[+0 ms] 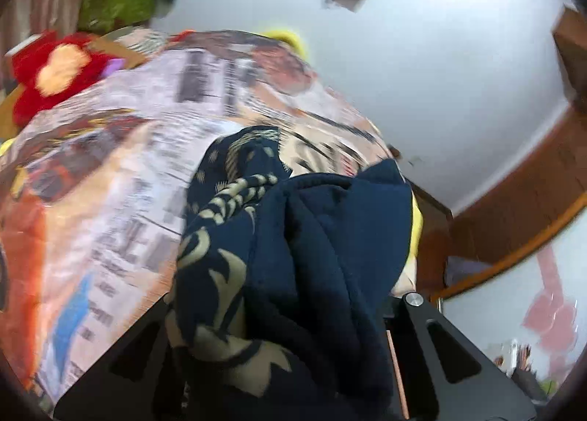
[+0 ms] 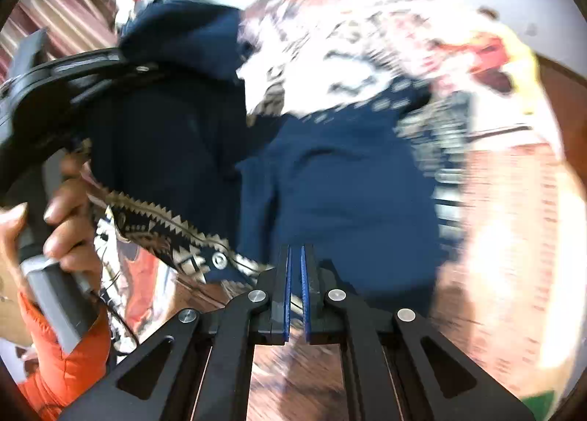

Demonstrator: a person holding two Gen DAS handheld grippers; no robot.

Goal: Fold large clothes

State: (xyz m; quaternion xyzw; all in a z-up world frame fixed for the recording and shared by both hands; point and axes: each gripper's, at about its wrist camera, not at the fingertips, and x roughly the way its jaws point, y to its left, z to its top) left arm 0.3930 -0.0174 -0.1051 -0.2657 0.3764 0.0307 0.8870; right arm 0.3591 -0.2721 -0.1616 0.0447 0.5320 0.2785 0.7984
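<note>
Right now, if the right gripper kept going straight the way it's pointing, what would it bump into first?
Most likely the navy blue garment. The right gripper is shut with nothing between its blue pads, and the dark cloth fills the view just past its tips. The picture is blurred, so how near it is I cannot tell.

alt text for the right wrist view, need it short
The right gripper, its blue-padded jaws closed with nothing visibly between them, points at a dark navy fleece garment with a cream patterned border. At left, a hand in an orange sleeve holds the left gripper's handle, garment bunched at it. Behind is a blurred newspaper-print cloth.
</note>
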